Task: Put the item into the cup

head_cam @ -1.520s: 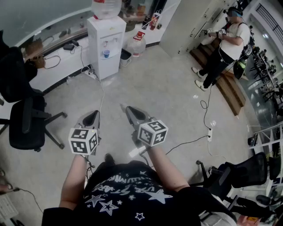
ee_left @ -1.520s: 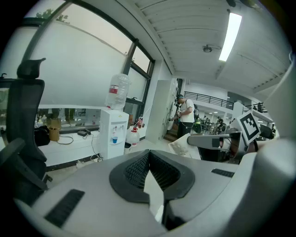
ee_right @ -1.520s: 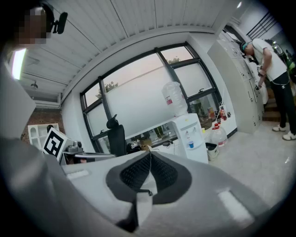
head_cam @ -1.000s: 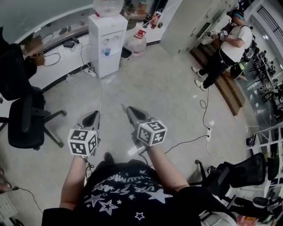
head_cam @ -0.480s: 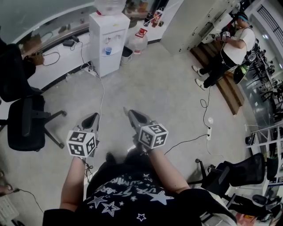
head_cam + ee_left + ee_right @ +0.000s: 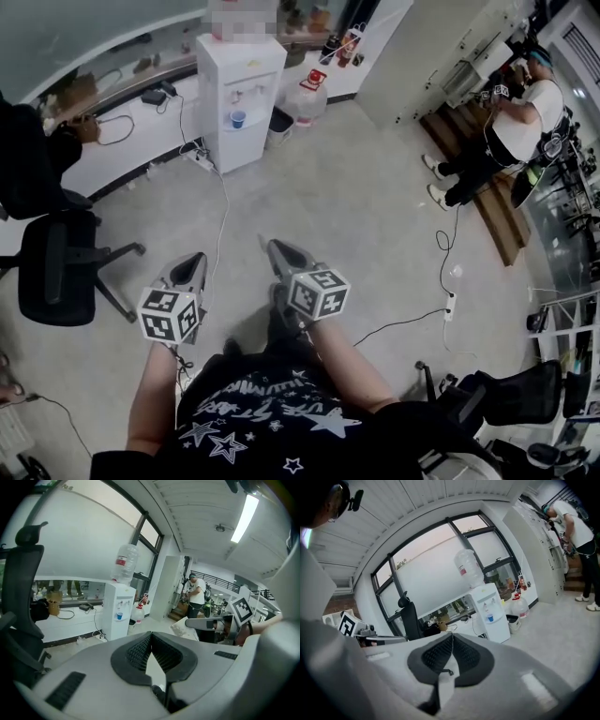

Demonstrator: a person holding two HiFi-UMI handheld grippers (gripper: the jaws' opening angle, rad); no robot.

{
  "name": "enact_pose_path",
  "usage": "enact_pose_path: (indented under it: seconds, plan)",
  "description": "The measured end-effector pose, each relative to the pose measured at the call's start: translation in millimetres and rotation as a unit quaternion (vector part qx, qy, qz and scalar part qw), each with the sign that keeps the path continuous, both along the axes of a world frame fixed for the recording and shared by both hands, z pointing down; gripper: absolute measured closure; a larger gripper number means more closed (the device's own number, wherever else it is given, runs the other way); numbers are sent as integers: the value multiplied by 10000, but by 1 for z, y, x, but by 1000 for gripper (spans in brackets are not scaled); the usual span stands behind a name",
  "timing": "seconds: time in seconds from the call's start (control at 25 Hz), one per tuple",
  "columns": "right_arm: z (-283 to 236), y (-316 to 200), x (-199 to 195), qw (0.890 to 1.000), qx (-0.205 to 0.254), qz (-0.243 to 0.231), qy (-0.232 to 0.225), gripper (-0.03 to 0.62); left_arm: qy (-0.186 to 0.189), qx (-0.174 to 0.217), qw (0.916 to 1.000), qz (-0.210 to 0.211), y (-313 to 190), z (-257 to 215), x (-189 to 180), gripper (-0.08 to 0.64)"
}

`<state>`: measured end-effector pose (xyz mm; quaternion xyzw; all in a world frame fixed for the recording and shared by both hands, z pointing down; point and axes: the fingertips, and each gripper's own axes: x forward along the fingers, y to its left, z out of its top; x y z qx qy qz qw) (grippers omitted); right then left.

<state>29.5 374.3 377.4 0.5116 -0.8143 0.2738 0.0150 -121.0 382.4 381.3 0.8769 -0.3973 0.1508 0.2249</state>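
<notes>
A small blue cup [image 6: 237, 119] sits in the tap recess of a white water dispenser [image 6: 246, 66], which stands on the floor [image 6: 366, 206] against a long white desk [image 6: 112, 150] under the windows. A spare water jug [image 6: 307, 94] stands on the floor just beside the dispenser. I cannot make out any item meant for the cup.

Both grippers are well apart from the cup, held out side by side in front of the person's body, above the bare floor. The left gripper [image 6: 198, 256] has its jaws pressed together: in the left gripper view the two ribbed black pads [image 6: 138, 649] meet at their tips with nothing pinched between them. The right gripper [image 6: 266, 243] is the same, its pads [image 6: 465, 654] touching at the tips and holding nothing. Each gripper carries a marker cube near the wrist, and the two point roughly toward the dispenser.

A black office chair [image 6: 56, 272] stands to the left. At the far right another person [image 6: 511, 136] stands by a wooden step, and a white power strip [image 6: 450, 305] with its cable lies on the floor.
</notes>
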Motion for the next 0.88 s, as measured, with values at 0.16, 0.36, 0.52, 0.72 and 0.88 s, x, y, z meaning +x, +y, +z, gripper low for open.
enact_pose_path:
  seconds: [0.16,0.36,0.52,0.72,0.88]
  plan:
    - [-5,-46,20,9998,17,-175,-80,591,-78,55,9998,-146,-33,-6,18,554]
    - [-4,-104,46,9991,-24,-394,-149,591,-157,-15,9991,-389,-80,-4,39,554]
    - [-1,-136,73,9989,-83,-392,-262,591,-219,-54,9987,-454,-107,-2,63,554]
    - [1,-164,104,9982,-119,-478,-355,591,-264,-65,9981,-553,-138,-2,95,554]
    - [0,-182,131,9975,-125,-570,-401,591,-314,-41,9974,-640,-158,-4,121,554]
